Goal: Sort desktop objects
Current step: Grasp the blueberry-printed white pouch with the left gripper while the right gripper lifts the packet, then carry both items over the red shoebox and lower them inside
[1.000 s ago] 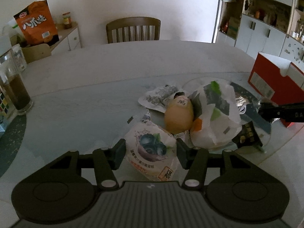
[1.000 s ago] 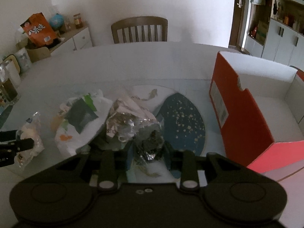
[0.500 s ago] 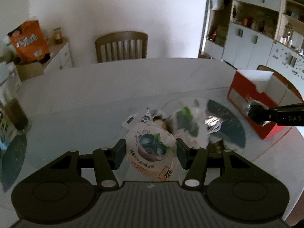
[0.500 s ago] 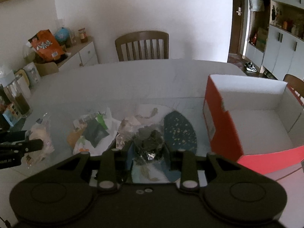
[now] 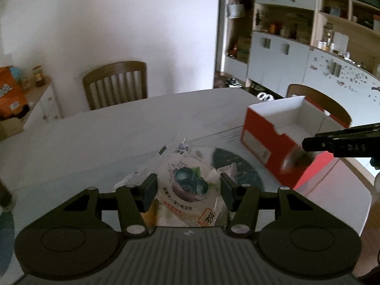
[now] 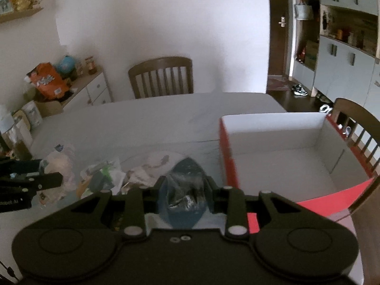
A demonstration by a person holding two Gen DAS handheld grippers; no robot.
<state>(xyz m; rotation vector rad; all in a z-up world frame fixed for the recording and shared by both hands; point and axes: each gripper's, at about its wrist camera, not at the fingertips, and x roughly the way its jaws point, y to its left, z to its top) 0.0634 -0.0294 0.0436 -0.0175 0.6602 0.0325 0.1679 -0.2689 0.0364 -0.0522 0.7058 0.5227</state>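
1. While both loads are aloft, the step in hand reads as carry-to-box: left gripper [image 5: 188, 186] has its jaws closed partway on the blueberry cake packet [image 5: 190, 190], raised above the counter [image 5: 106, 137].
2. Right gripper [image 6: 184, 191] has its jaws clamped on a crumpled foil wrapper [image 6: 184, 194], just left of the red box [image 6: 280, 152].
3. Next move, by judgement: bring each over the open box, then release.
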